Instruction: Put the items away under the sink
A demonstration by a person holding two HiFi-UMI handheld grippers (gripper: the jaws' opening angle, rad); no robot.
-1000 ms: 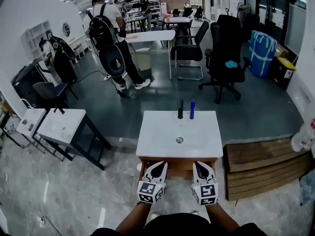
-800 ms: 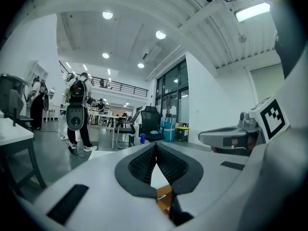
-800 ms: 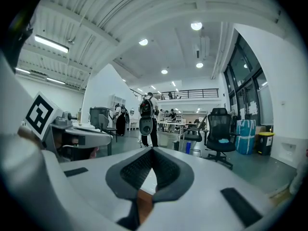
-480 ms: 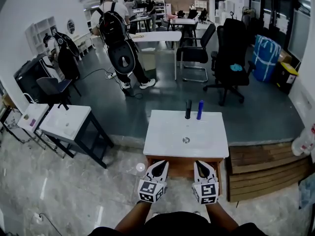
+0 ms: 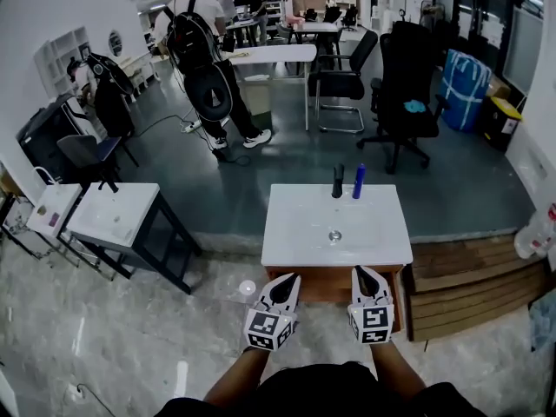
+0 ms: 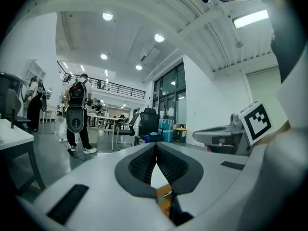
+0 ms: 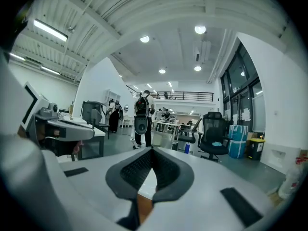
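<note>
The sink top [image 5: 295, 233] is recorded as white, smooth and glossy. The cabinet [image 5: 323, 283] beneath the sink is brown wood. Rough wooden planks [image 5: 469, 289] are noted right of the sink. The floor [image 5: 122, 337] before the sink is polished and marbled. The left hand-held gripper [image 6: 155, 147] shell is matt pale plastic, and its pads [image 6: 140, 166] are dark and ribbed.

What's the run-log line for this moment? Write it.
left gripper: shut, empty | right gripper: shut, empty | both: before sink front | blue bottle: upright at sink back, untouched

White sink top [image 5: 295, 233], blue bottle [image 5: 359, 181], brown cabinet [image 5: 323, 284] (floor [image 5: 287, 159] dark grey)
</note>
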